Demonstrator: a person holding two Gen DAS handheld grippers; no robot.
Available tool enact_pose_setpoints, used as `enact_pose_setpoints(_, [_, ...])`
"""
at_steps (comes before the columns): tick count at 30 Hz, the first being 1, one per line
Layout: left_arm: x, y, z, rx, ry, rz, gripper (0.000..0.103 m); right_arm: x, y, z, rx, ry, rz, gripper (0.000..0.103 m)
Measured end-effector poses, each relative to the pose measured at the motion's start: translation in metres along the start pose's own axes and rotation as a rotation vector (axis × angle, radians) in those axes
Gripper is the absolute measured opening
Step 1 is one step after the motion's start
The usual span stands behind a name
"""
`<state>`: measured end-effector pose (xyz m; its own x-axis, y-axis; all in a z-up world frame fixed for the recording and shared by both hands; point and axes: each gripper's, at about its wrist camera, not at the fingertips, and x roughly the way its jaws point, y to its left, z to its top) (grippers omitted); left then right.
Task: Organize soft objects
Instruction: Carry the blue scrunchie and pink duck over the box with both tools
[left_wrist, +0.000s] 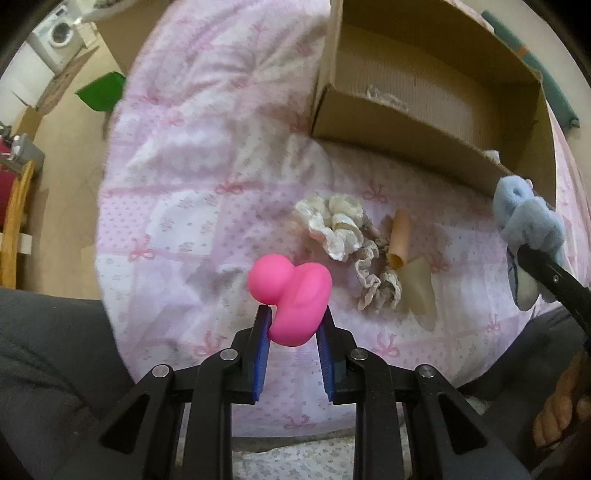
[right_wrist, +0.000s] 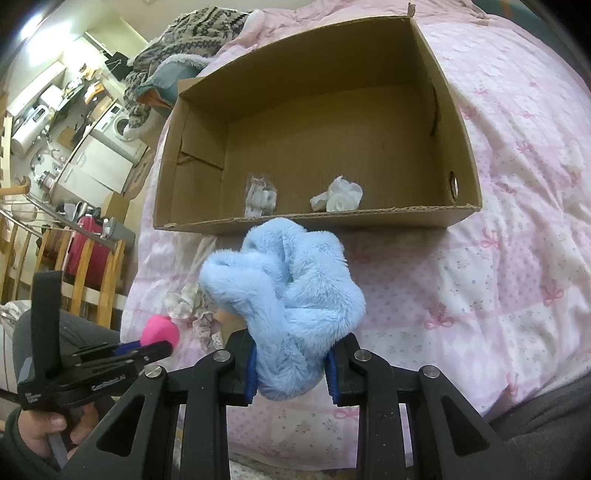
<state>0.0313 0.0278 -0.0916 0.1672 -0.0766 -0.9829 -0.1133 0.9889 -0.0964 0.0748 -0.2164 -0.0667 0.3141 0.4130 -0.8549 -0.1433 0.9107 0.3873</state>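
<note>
My left gripper is shut on a soft pink duck toy, its blue pads pressing both sides above the pink bedspread. My right gripper is shut on a fluffy light-blue scrunchie, held just in front of an open cardboard box. Two small white items lie on the box floor. On the bed lie a cream lace scrunchie, a beige lace one, a peach tube and a translucent piece. The pink duck toy shows at the lower left of the right wrist view.
A patterned blanket and clothes are piled beyond the box. Left of the bed stand a wooden railing, a red case and a washing machine. The person's grey-clad legs lie at the bed's near edge.
</note>
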Motion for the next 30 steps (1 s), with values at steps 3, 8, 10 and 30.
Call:
enact_pose_setpoints(3, [-0.01,0.0,0.001,-0.003,-0.044,0.011,0.022,-0.001,0.001,-0.002,-0.007,-0.004,0.006,0.029])
enact_pose_setpoints(8, [-0.026,0.004,0.013,-0.012,-0.122,0.052,0.022,-0.004,0.003,-0.004,-0.028,-0.012,-0.005,0.029])
enact_pose_setpoints(10, [-0.036,-0.002,0.013,0.003,-0.166,0.075,0.022,-0.008,0.004,-0.006,-0.029,-0.026,-0.006,0.029])
enact_pose_setpoints(30, [-0.107,-0.016,0.044,0.021,-0.383,0.031,0.022,-0.076,0.012,-0.001,-0.048,-0.169,0.034,0.029])
